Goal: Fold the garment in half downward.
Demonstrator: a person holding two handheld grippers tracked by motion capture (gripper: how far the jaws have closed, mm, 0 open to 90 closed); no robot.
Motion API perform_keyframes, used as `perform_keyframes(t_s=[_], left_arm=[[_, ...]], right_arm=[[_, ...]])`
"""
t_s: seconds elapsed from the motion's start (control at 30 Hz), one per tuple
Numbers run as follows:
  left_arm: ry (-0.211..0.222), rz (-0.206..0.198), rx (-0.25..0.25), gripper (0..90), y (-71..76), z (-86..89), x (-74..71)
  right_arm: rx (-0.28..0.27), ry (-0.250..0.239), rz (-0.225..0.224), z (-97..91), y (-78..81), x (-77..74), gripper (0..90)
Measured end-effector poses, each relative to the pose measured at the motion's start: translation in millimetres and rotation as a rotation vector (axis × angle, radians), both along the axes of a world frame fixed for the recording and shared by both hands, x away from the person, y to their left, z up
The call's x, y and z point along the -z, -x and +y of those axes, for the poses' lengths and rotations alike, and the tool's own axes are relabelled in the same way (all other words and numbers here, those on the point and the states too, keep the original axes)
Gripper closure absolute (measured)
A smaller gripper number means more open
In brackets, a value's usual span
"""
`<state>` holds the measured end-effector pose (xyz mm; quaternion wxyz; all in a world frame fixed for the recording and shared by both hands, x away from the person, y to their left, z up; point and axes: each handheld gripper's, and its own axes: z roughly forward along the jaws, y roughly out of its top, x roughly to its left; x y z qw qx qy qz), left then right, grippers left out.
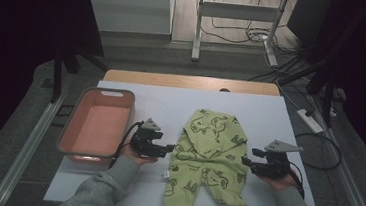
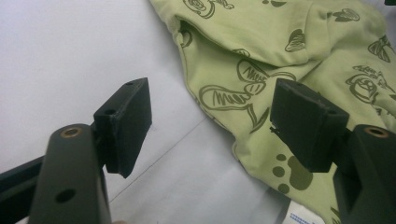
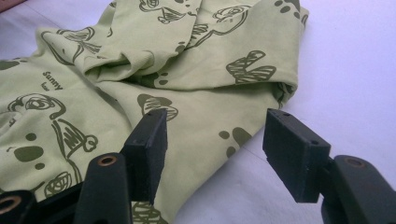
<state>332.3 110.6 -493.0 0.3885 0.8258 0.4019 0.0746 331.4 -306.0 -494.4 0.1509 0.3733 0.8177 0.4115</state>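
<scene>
Green printed baby garment, partly folded, lies flat on the white table cover between the two grippers, its legs toward the person's edge and a small white label at its left hem. Left gripper sits just beside the garment's left edge; right gripper sits just beside its right edge. In the left gripper view the garment lies ahead and to the right, passing under the right-hand finger, while the other finger stands over bare cover. In the right gripper view the garment lies ahead and to the left, its folded edge running between the fingers. Both pairs of jaws are spread wide with nothing pinched; whether any pad touches the cloth cannot be told. Each gripper is held in a hand with a grey sleeve. A pink plastic basket stands on the cover at the left, well apart from the garment. Beyond the wooden table edge, a grey floor, a white stand and loose cables are seen; the sides are dark.
</scene>
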Motion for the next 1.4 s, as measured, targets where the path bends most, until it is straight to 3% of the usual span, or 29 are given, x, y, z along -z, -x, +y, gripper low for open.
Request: perform_keyframes(t_s=[0.43,0.77,1.4], left_arm=[[-0.016,0.003,0.013,29.3,-17.4,-13.4,-3.0],[-0.014,-0.001,0.035,29.0,-37.3,-27.5,-9.9],[-0.026,0.019,0.063,28.8,-63.1,-43.5,-8.2]], right_arm=[[-0.023,0.0,-0.011,7.0,-7.0,-6.2,40.5],[-0.028,0.003,0.003,10.9,-18.2,-10.2,39.4],[-0.033,-0.006,0.046,14.8,-37.3,-12.9,38.7]])
